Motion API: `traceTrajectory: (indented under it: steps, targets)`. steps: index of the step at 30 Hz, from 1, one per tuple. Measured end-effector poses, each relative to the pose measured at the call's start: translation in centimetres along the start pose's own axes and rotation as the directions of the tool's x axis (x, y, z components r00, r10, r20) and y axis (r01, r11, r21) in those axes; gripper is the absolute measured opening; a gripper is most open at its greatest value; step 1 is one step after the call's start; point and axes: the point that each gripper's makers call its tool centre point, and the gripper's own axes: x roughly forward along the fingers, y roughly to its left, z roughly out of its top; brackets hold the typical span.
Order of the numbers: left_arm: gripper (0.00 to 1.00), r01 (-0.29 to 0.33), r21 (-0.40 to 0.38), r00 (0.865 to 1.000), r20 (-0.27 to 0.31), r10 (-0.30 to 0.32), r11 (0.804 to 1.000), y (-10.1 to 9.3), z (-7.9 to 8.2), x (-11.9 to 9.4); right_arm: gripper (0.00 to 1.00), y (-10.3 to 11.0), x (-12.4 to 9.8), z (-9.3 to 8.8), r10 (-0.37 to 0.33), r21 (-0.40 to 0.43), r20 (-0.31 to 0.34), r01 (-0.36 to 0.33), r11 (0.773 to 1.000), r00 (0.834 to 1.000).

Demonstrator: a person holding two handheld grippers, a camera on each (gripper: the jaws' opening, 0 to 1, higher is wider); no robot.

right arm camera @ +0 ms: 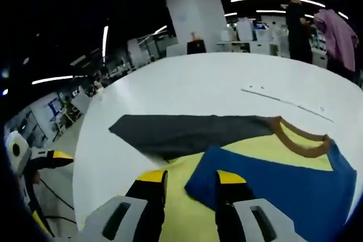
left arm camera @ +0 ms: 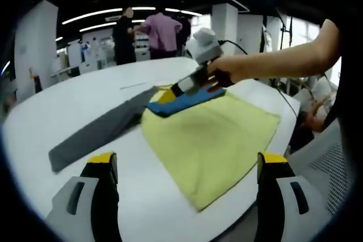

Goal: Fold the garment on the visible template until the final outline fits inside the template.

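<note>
One garment (left arm camera: 212, 140) in yellow, blue and grey lies on one white tabletop (left arm camera: 85, 92); two tools: the left tool (left arm camera: 187, 168) and the right tool (right arm camera: 190, 182); two people (left arm camera: 153, 32) stand in the background; one hand (left arm camera: 229, 72) grips the right tool.

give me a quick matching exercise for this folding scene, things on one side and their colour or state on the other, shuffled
Things:
1. garment sleeve
2. folded-over garment flap
3. garment collar trim
4. left tongs

Colour or state:
A. blue
B. open, holding nothing
C. dark grey, stretched out flat on the white table
D. tan

Pairs: 1-C, 2-A, 3-D, 4-B
</note>
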Motion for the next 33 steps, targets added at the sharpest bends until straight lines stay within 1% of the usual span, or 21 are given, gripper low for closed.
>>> traceTrajectory:
  steps: [1, 3, 5, 7, 12, 16, 17, 22, 26, 30, 32, 33]
  targets:
    - [0.99, -0.001, -0.003, 1.000, -0.001, 0.001, 1.000, 0.2, -0.1, 0.0, 0.39, -0.1, -0.5, 0.2, -0.003, -0.002, 0.003, 0.003, 1.000, 1.000]
    - [0.99, -0.005, -0.011, 1.000, 0.002, 0.005, 1.000, 0.9, -0.3, -0.1, 0.44, 0.1, -1.0, 0.5, 0.000, -0.014, 0.009, 0.000, 1.000, 1.000]
    - [0.99, -0.016, -0.028, 1.000, 0.025, 0.016, 0.999, 1.5, 0.1, -0.3, 0.51, 0.6, -1.8, 0.8, 0.011, -0.036, 0.014, -0.011, 0.999, 1.000]
    - [0.99, -0.016, -0.047, 0.999, 0.047, 0.019, 0.999, 1.7, 0.8, -0.4, 0.57, 0.9, -2.5, 1.0, 0.029, -0.038, 0.025, -0.028, 0.999, 0.999]
    - [0.99, -0.040, -0.052, 0.998, 0.044, 0.043, 0.998, 2.9, 1.1, -0.5, 0.67, 1.2, -4.3, 1.2, 0.042, -0.069, 0.037, -0.039, 0.997, 0.998]
    - [0.99, -0.067, -0.072, 0.997, 0.041, 0.070, 0.995, 4.3, 1.1, -0.8, 0.74, 1.4, -5.5, 1.0, 0.044, -0.086, 0.043, -0.040, 0.996, 0.998]
    - [0.99, -0.076, -0.078, 0.996, 0.042, 0.080, 0.994, 4.9, 1.0, -0.9, 0.76, 1.4, -5.7, 0.9, 0.045, -0.091, 0.043, -0.040, 0.995, 0.998]
    - [0.99, -0.111, -0.094, 0.992, 0.045, 0.116, 0.989, 6.4, 1.1, -1.2, 0.82, 1.1, -6.9, -0.4, 0.028, -0.127, 0.018, -0.025, 0.992, 0.999]
    - [0.99, -0.140, -0.092, 0.989, 0.038, 0.144, 0.986, 7.6, 1.2, -1.5, 0.85, 0.9, -7.8, -1.1, 0.021, -0.136, 0.012, -0.019, 0.990, 1.000]
    - [0.99, -0.177, -0.101, 0.983, 0.036, 0.182, 0.979, 9.3, 1.5, -1.9, 0.88, 0.7, -8.9, -2.0, 0.013, -0.143, 0.006, -0.012, 0.990, 1.000]
    - [0.99, -0.192, -0.108, 0.980, 0.033, 0.197, 0.975, 10.0, 1.4, -2.0, 0.88, 0.6, -9.3, -2.1, 0.009, -0.146, 0.013, -0.007, 0.989, 1.000]
    - [0.99, -0.212, -0.111, 0.976, 0.031, 0.216, 0.971, 10.6, 1.4, -2.2, 0.89, 0.6, -9.6, -2.2, 0.007, -0.153, 0.017, -0.004, 0.988, 1.000]
